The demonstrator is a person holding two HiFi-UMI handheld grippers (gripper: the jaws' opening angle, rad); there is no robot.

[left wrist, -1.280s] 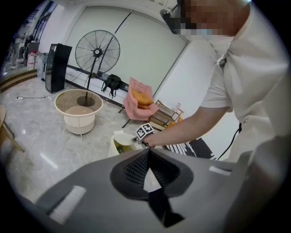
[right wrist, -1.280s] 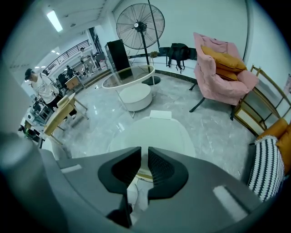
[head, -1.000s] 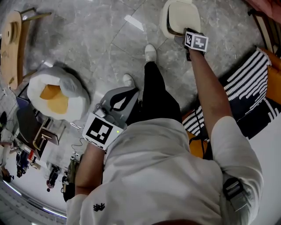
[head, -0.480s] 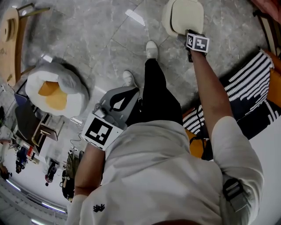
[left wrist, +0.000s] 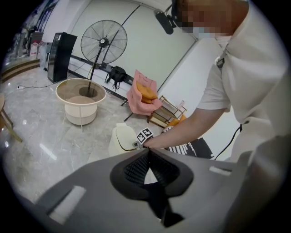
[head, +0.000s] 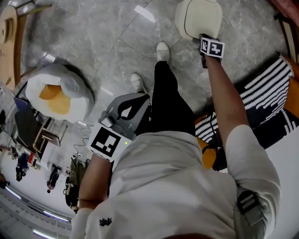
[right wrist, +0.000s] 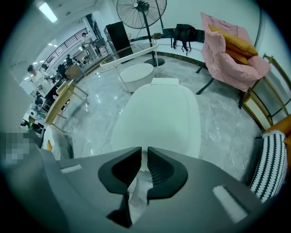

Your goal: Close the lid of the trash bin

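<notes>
The cream trash bin (head: 198, 18) stands on the grey marble floor at the top of the head view, and its lid (right wrist: 159, 113) lies flat and down. My right gripper (head: 203, 41) is stretched out at the bin's near edge, its marker cube above the rim. In the right gripper view its jaws (right wrist: 144, 160) stand together with only a hairline gap, just over the near end of the lid, with crinkled white material showing below them. My left gripper (head: 127, 111) hangs by the person's leg, far from the bin (left wrist: 122, 139), its jaws (left wrist: 148, 154) pressed together on nothing.
A white and yellow egg-shaped cushion (head: 58, 98) lies on the floor at the left, with a wooden chair (head: 11, 42) beyond it. A black-and-white striped cushion (head: 271, 88) is at the right. A standing fan (right wrist: 141, 9), a pink chair (right wrist: 232, 45) and a round white table (left wrist: 81, 100) stand behind the bin.
The view has drifted a little, and my right gripper has edged slightly nearer along the bin's rim. The lid looks the same, and the left gripper stays by the leg.
</notes>
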